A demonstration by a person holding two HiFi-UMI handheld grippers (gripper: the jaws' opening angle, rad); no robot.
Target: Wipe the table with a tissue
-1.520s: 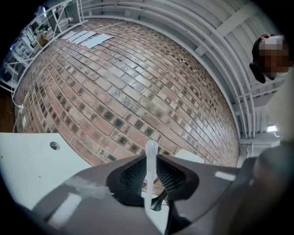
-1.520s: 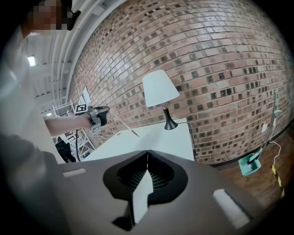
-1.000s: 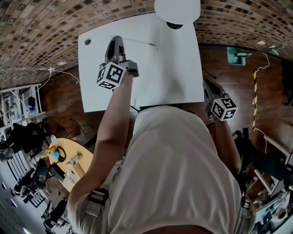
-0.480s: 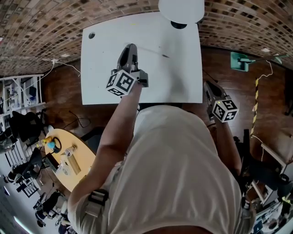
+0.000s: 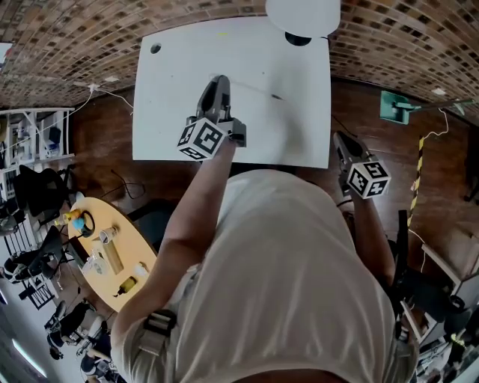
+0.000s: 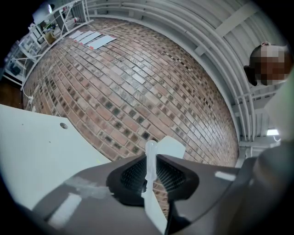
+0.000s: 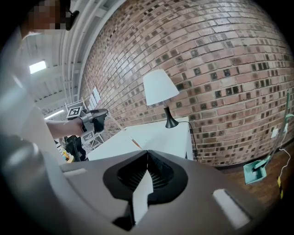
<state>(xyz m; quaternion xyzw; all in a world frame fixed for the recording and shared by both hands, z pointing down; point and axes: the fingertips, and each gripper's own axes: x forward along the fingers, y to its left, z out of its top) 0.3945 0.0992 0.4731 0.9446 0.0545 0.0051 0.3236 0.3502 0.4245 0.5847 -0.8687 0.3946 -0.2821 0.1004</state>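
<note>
Brick wall [image 5: 75, 45], dark wood floor [image 5: 97, 157] and a white-shaded lamp [image 5: 303, 15]

The white rectangular counter [image 5: 179, 112] stood on a wooden floor [image 5: 97, 149] beside a brick wall [image 5: 75, 45]. A lamp [image 5: 303, 15] with a white shade sat at its far edge. A thin dark stick [image 5: 256, 90] lay near the middle, and a small dark round mark [image 5: 155, 48] showed at its far left corner.

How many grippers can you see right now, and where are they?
2. The left gripper is over the white table, pinching a tissue. The right gripper hangs just past the table's near right corner. None seems hidden.
</note>
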